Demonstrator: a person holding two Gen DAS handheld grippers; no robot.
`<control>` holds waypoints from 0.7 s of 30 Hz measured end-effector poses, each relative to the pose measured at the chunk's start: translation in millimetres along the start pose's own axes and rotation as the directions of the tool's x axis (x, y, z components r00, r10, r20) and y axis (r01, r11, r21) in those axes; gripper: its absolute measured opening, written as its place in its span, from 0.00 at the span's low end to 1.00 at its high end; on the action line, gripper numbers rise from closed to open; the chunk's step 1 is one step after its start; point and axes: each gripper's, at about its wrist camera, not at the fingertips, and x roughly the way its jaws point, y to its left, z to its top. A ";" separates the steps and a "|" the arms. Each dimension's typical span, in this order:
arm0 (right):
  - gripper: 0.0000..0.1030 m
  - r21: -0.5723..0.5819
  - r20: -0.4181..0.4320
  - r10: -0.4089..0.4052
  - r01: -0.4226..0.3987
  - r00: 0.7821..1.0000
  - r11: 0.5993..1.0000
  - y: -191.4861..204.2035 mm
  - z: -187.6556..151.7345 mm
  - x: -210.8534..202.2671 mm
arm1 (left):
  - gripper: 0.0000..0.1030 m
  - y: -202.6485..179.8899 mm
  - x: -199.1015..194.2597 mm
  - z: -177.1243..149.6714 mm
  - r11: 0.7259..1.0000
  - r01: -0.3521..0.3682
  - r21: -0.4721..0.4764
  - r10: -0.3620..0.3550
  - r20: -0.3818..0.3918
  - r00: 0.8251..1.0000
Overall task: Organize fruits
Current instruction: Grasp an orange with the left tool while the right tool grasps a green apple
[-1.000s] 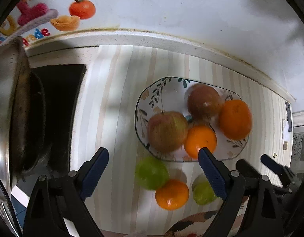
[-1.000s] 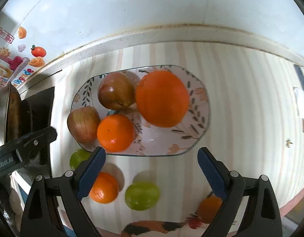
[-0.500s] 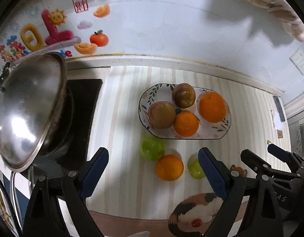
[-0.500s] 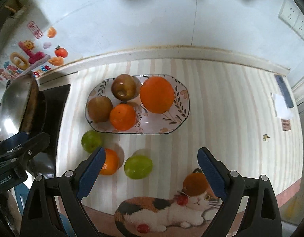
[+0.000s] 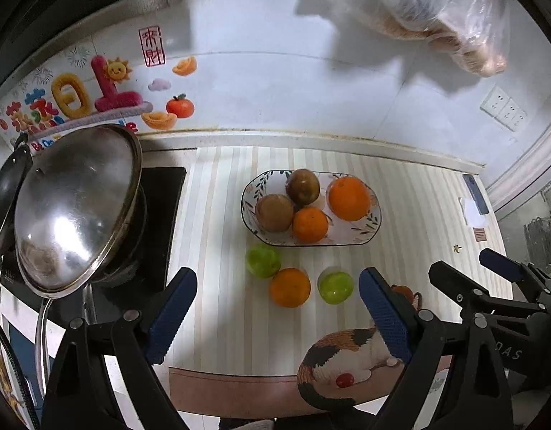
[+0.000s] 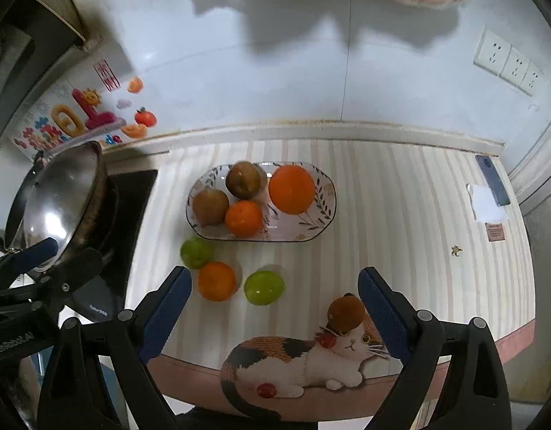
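Note:
A patterned oval plate (image 5: 368, 231) (image 6: 322, 215) on the striped counter holds two brownish apples, a small orange (image 5: 310, 224) (image 6: 243, 218) and a large orange (image 5: 348, 197) (image 6: 291, 189). In front of it lie a green fruit (image 5: 262, 261) (image 6: 196, 252), an orange (image 5: 289, 287) (image 6: 217, 281) and a second green fruit (image 5: 335, 287) (image 6: 264, 287). My left gripper (image 5: 277, 319) is open and empty, high above the counter's front. My right gripper (image 6: 275, 317) is open and empty, to its right; it also shows in the left wrist view (image 5: 490, 286).
A steel wok lid (image 5: 74, 204) (image 6: 56, 200) sits on a pan on the black hob at left. A cat-print mat (image 6: 307, 362) lies at the counter's front edge. A phone (image 6: 492, 179) and paper lie far right. A plastic bag (image 5: 436, 10) hangs on the wall.
Both grippers have pulled back and up from the plate, so the fruit looks smaller and more of the counter, wall and wok lid shows. The fruit has not moved.

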 end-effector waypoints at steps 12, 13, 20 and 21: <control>0.93 0.077 0.014 0.055 -0.056 0.998 0.996 -13.4 -8.3 -6.9 | 0.92 11.2 1.8 -4.6 0.999 -0.001 -0.039 0.002 0.007 1.000; 0.93 0.091 0.005 0.066 -0.066 0.998 0.994 -16.9 -9.4 -0.5 | 0.94 12.3 8.8 -5.6 0.999 -0.014 -0.041 0.014 -0.008 1.000; 0.93 0.188 -0.107 0.146 -0.125 0.983 0.974 -41.8 -22.6 71.0 | 0.95 19.7 84.1 -16.8 0.996 -0.027 -0.085 0.012 -0.163 0.987; 0.90 0.212 -0.121 0.173 -0.145 0.977 0.966 -46.4 -25.6 83.7 | 0.95 19.9 94.4 -18.6 0.995 -0.018 -0.101 -0.001 -0.188 0.982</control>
